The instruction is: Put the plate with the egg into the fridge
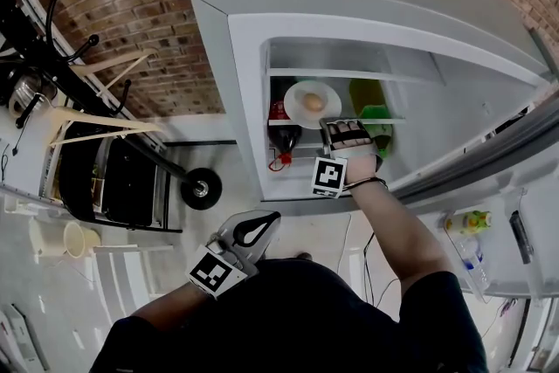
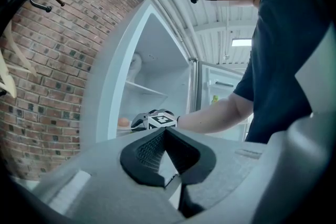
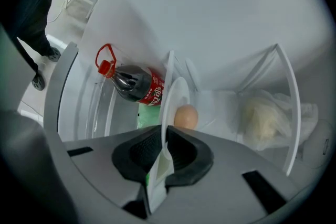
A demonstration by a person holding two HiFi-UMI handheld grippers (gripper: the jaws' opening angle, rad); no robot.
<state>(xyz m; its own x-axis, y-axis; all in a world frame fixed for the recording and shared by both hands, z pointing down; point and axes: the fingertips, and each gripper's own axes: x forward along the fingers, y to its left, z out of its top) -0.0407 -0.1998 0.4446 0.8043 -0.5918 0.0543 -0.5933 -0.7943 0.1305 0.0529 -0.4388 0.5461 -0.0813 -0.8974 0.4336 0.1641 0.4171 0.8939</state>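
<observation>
The white plate [image 1: 297, 97] with a brown egg [image 1: 313, 101] on it lies on the middle shelf [image 1: 278, 122] of the open fridge [image 1: 244, 57]. My right gripper [image 1: 329, 125] reaches into the fridge at the plate's near rim. In the right gripper view the plate [image 3: 176, 97] shows edge-on with the egg [image 3: 185, 116] behind it, and my right gripper [image 3: 164, 139] is shut on its rim. My left gripper [image 1: 269, 221] hangs low in front of the fridge. In its own view the left gripper [image 2: 165, 131] is shut with nothing in it.
A cola bottle [image 3: 134, 84] with a red cap lies left of the plate. A white bag [image 3: 262, 115] sits on the same shelf, and green containers [image 1: 371, 113] show there in the head view. The open fridge door [image 1: 489, 214] stands at the right, a black rack [image 1: 113, 179] at the left.
</observation>
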